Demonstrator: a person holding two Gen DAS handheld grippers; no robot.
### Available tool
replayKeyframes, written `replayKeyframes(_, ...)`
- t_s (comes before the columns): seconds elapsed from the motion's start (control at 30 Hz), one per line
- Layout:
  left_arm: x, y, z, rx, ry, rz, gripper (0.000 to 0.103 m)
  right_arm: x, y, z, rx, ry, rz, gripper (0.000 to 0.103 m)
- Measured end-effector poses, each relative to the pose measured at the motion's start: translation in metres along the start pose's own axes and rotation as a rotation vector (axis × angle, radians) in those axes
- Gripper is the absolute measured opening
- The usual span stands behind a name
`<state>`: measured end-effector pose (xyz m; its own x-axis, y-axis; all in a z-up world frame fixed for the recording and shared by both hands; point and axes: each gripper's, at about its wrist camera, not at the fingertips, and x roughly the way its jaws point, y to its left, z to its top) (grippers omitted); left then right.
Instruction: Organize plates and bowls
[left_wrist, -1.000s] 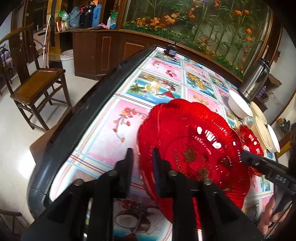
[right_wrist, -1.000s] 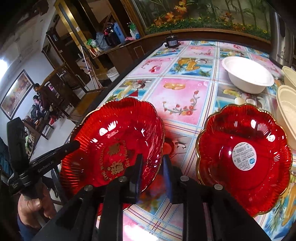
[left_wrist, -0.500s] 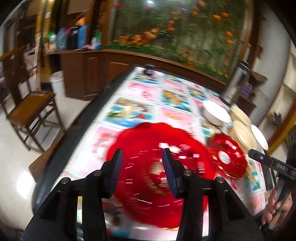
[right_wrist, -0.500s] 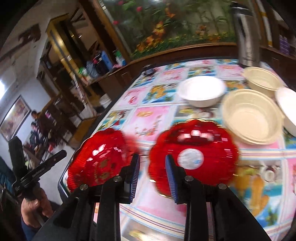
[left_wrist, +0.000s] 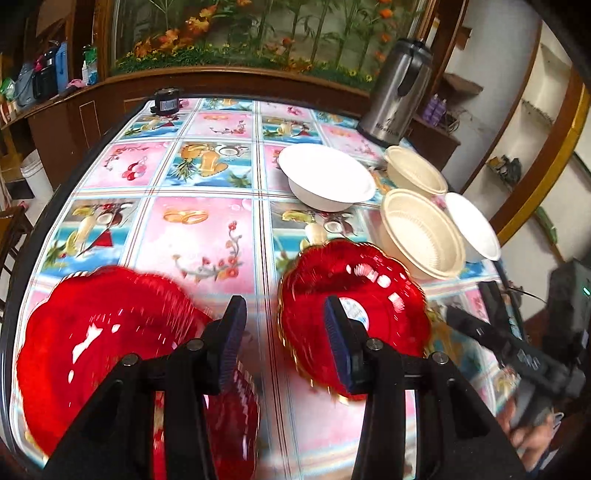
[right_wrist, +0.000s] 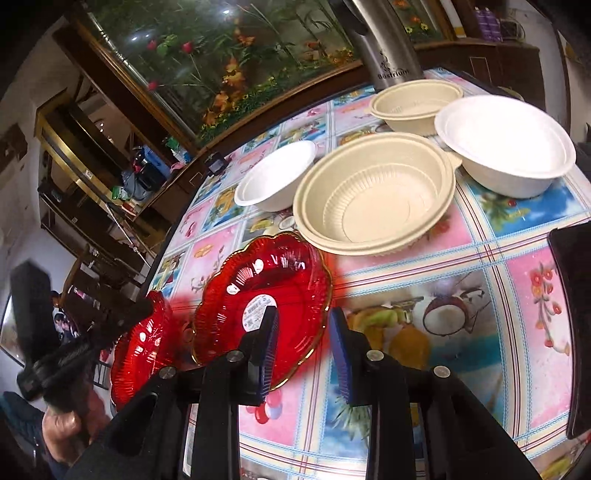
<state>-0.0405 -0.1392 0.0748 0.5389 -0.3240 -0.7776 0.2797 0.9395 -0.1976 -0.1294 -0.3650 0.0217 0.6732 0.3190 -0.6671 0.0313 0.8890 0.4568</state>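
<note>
Risk in the left wrist view sits with the left tool (left_wrist: 284, 336): its jaws stand apart with nothing between them, over the strip of tabletop (left_wrist: 207, 236) between the two red plates. The larger red plate (left_wrist: 107, 343) lies at the near left edge, part of it under the tool's frame, and the labelled red plate (left_wrist: 354, 299) lies just right of centre, its far rim close to the ribbed beige bowl (left_wrist: 421, 232). A careless descent here could clip either scalloped rim and tip or skid a plate, and the larger one has little room before the edge. Beyond lie the white bowl (left_wrist: 328, 181), a second beige bowl (left_wrist: 415, 170) and another white bowl (left_wrist: 474, 227), with a steel flask (left_wrist: 397, 92) behind them.

From the right wrist view, the right tool (right_wrist: 303, 347) is released too, its jaws closing slightly on nothing, with the labelled plate's near rim just left of the gap. Closing without the rim properly seated would probably shove the glossy plate into the ribbed beige bowl, which it nearly touches. The bowls crowd together, so one nudge may well shift several.
</note>
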Motion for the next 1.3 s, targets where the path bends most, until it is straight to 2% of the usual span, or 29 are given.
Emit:
replayKeyframes(0.13,0.024,0.001,0.009,-0.020,0.045,0.017,0.041,0.008,-0.002,-0.002,0.009,0.019,0.000,0.028)
replayKeyframes(0.23,0.035,-0.002,0.009,-0.008,0.070,0.018,0.041,0.014,-0.004,-0.003,0.011,0.032,-0.005,0.028)
replayKeyframes(0.37,0.049,-0.009,0.011,0.022,0.089,0.056,0.041,0.024,-0.006,-0.004,0.026,0.052,-0.005,0.028)
replayKeyframes(0.43,0.054,-0.015,0.011,0.048,0.097,0.063,0.036,0.028,-0.007,-0.005,0.030,0.063,-0.005,0.028)
replayKeyframes(0.5,0.063,-0.019,0.009,0.066,0.130,0.050,0.023,0.032,-0.005,-0.007,0.027,0.070,-0.003,0.028)
replayKeyframes(0.53,0.067,-0.019,0.007,0.070,0.140,0.054,0.019,0.033,-0.005,-0.007,0.023,0.072,-0.004,0.025)
replayKeyframes(0.57,0.067,-0.020,0.004,0.082,0.131,0.068,0.017,0.036,-0.004,-0.008,0.018,0.080,-0.005,0.020)
replayKeyframes(0.67,0.061,-0.024,-0.003,0.096,0.101,0.081,0.017,0.041,-0.002,-0.010,0.006,0.086,-0.023,0.012)
replayKeyframes(0.93,0.047,-0.025,-0.021,0.080,0.068,0.061,0.017,0.033,-0.006,-0.011,-0.005,0.060,-0.034,0.010)
replayKeyframes(1.3,0.025,-0.028,-0.022,0.076,0.025,0.040,0.017,0.014,0.002,-0.009,-0.015,0.020,-0.032,0.010)
